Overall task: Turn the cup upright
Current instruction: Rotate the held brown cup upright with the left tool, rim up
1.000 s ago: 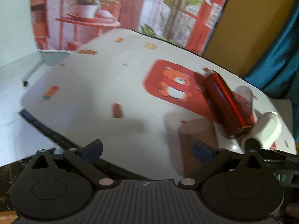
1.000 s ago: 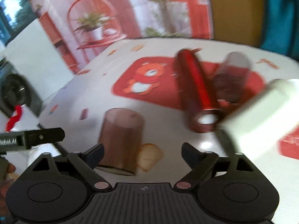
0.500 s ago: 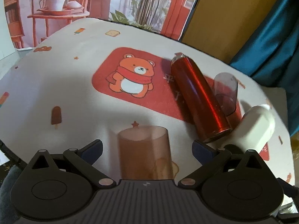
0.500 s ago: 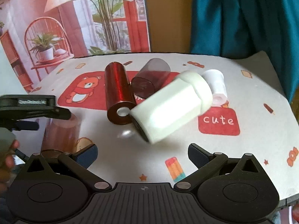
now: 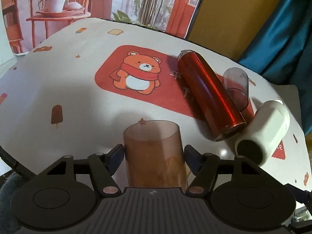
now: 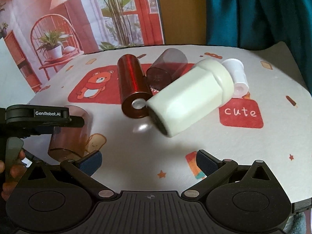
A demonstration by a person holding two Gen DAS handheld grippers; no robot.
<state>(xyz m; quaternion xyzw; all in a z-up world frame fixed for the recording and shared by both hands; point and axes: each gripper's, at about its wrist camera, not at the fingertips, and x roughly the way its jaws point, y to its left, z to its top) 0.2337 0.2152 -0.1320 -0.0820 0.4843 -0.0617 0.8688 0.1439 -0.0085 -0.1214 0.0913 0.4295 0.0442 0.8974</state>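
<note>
A translucent brown cup [image 5: 154,152] stands upside down near the table's front left edge; it also shows in the right wrist view [image 6: 68,134]. My left gripper [image 5: 154,156] has closed on it, one blue pad on each side of its wall. In the right wrist view the left gripper's body [image 6: 37,117] sits in front of the cup. My right gripper [image 6: 149,161] is open and empty above the table's front edge, to the right of the cup.
A red metal bottle [image 5: 210,95], a clear purple cup [image 5: 237,85] and a cream bottle [image 5: 263,132] lie on their sides at the right. A small white cup [image 6: 237,76] lies behind the cream bottle. The round table [image 5: 58,74] has a bear-print cloth.
My left gripper swung over the table, moved up to the brown cup and closed its pads on it. My right gripper swung right and stayed open.
</note>
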